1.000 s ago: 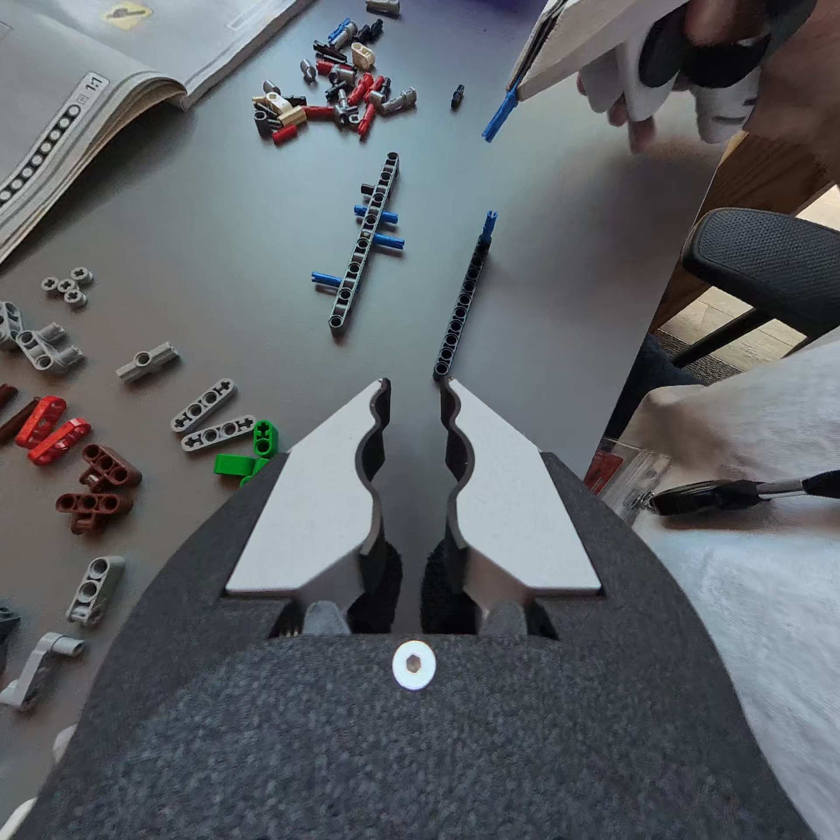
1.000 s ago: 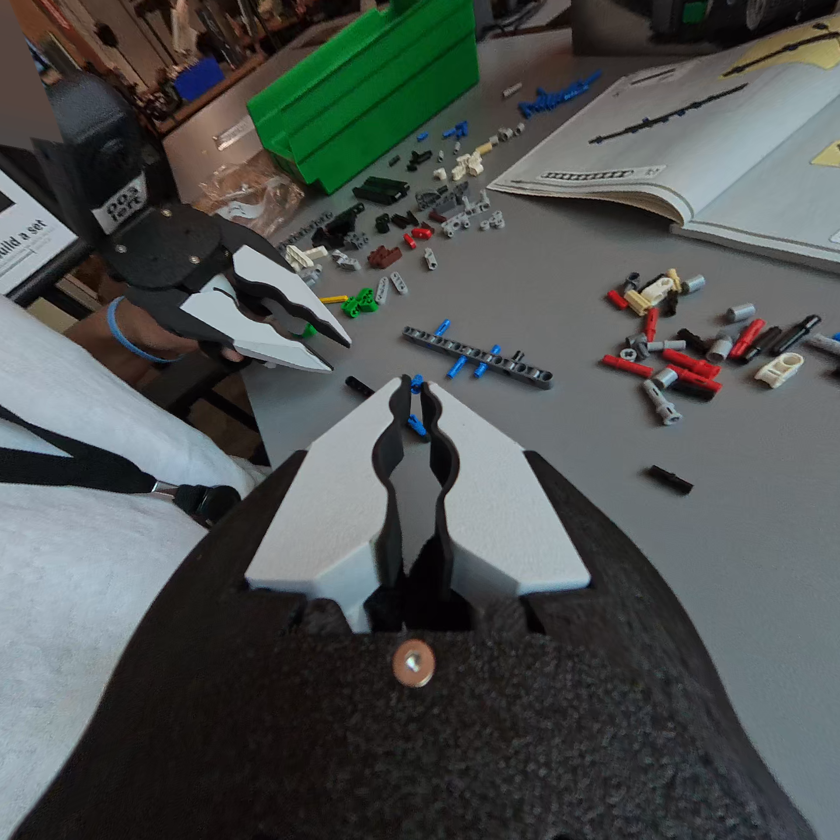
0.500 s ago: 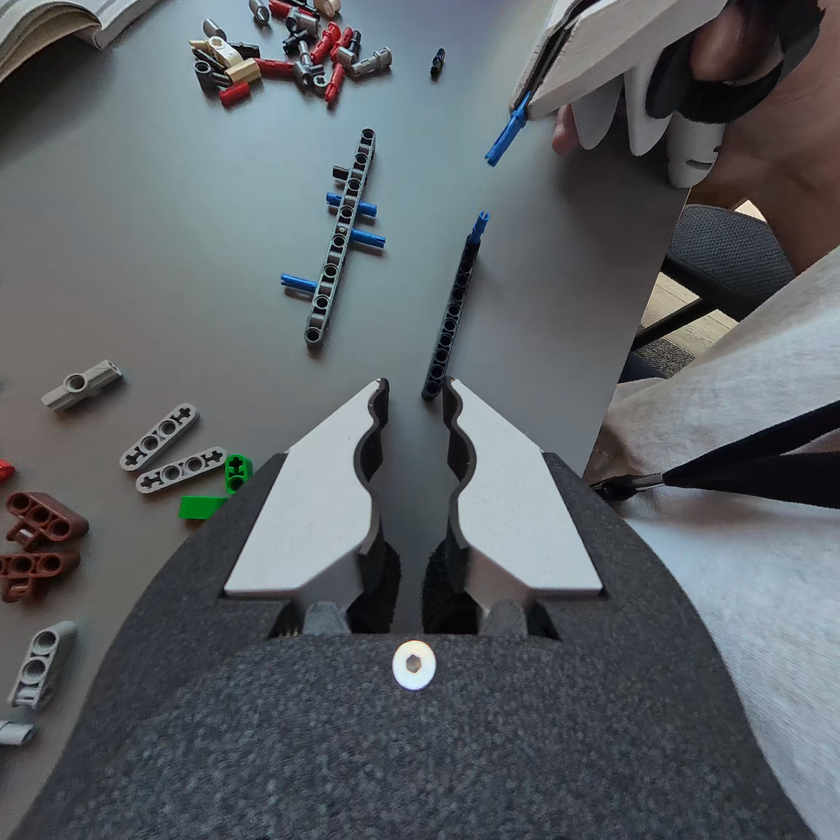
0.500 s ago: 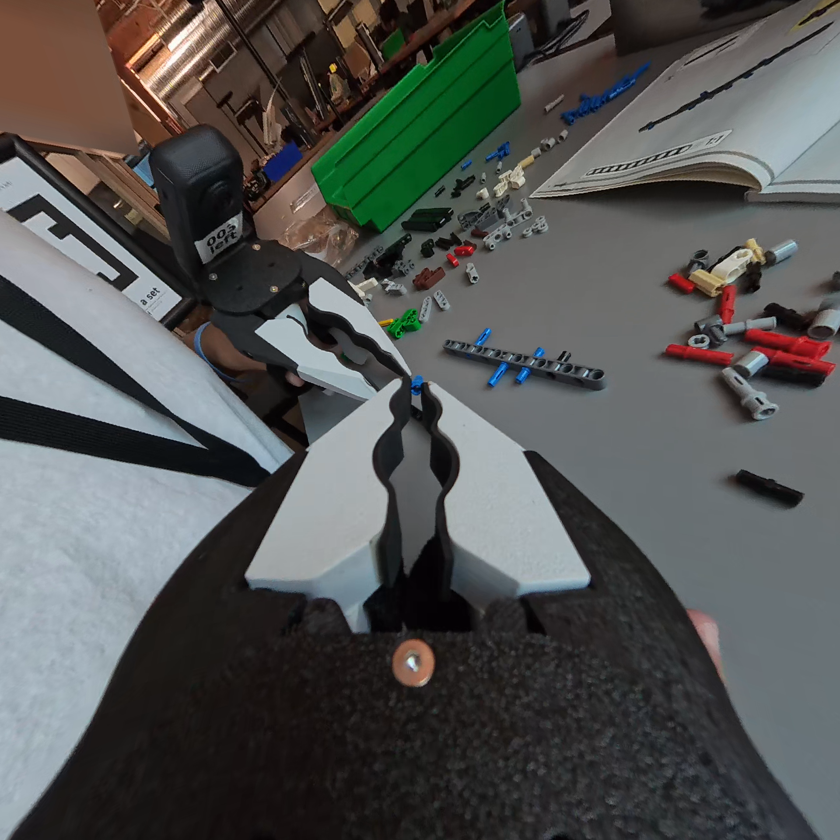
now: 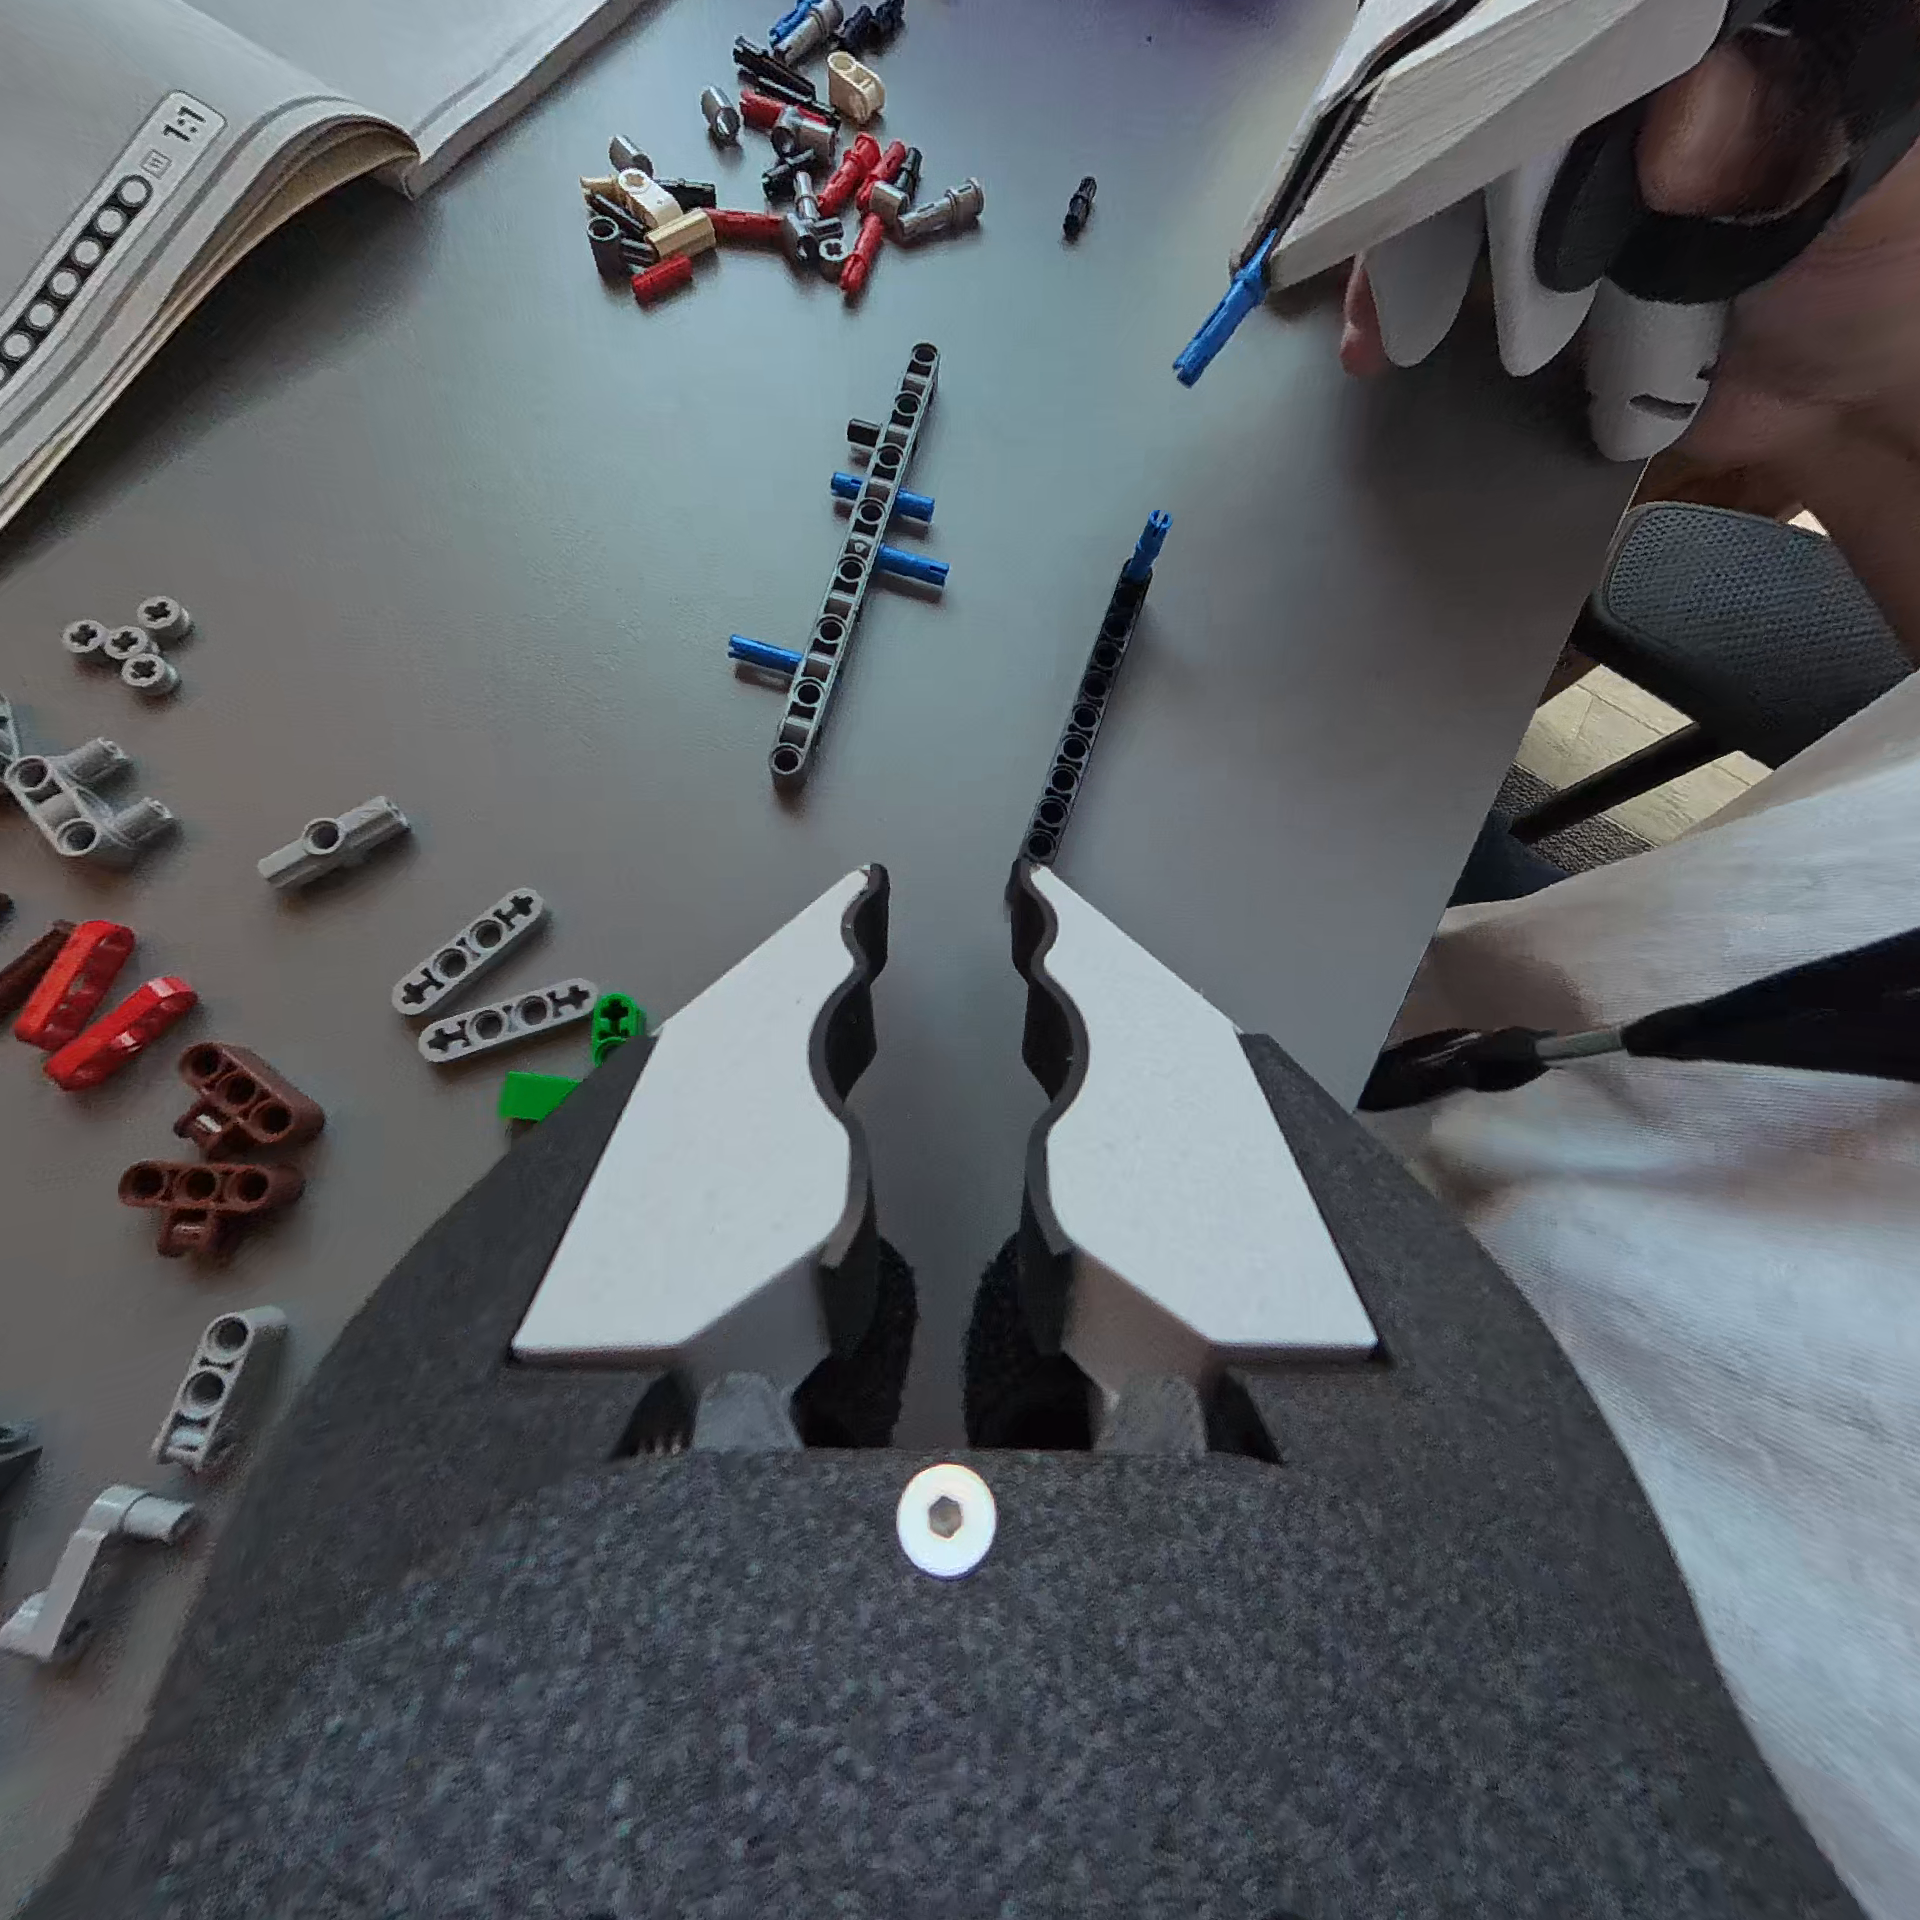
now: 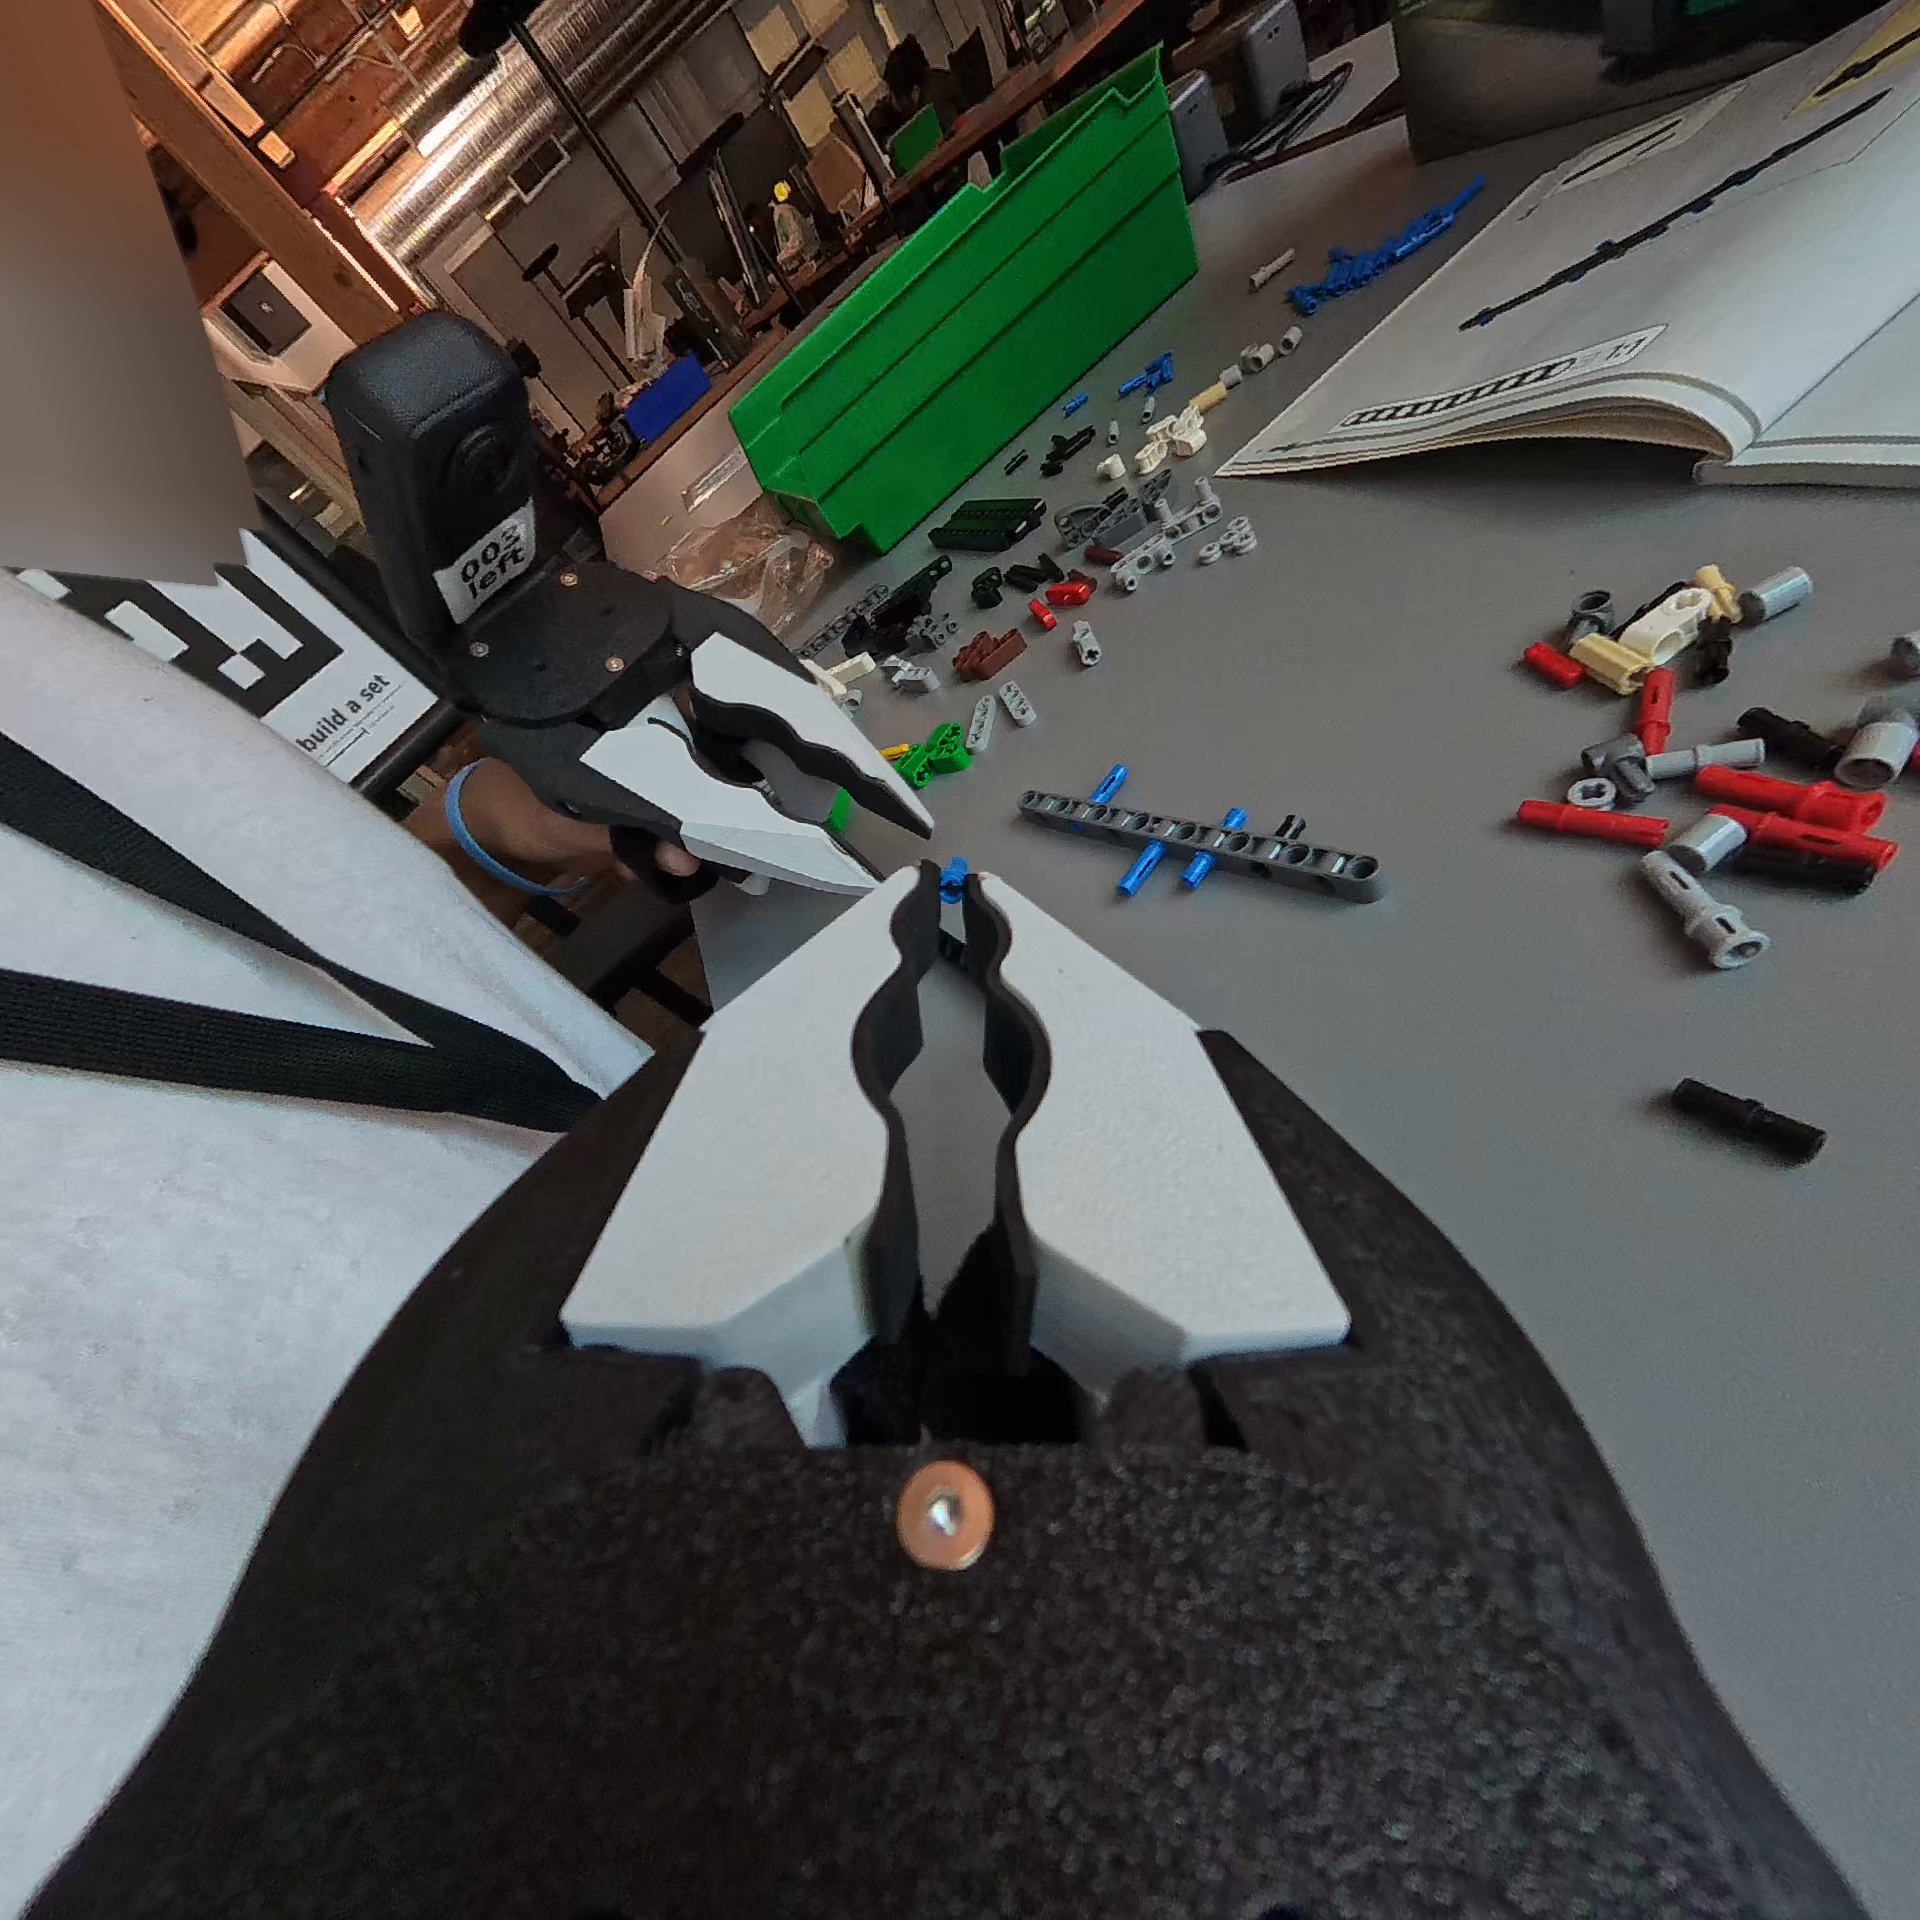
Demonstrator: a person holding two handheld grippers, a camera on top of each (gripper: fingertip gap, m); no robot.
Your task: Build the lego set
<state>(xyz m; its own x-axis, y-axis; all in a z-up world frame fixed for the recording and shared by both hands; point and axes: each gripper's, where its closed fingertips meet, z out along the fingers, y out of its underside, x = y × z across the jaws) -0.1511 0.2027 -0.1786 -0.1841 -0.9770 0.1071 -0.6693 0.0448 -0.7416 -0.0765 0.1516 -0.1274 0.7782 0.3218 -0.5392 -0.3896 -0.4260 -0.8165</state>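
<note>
Right gripper (image 6: pixel 943 883) pinching blue pin (image 5: pixel 1218 320), loose parts (image 5: pixel 781 197) apparently beyond

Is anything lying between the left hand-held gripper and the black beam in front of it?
Nothing visible. The left hand-held gripper is open, and the black beam begins just past its right fingertip, with only bare grey table between. The grey beam with blue pins lies off to the left, clear of that path.

Blue pin (image 5: pixel 1214 322) pinched in right tongs (image 6: pixel 948 881), black beam (image 5: pixel 1086 717) flat on table
</note>
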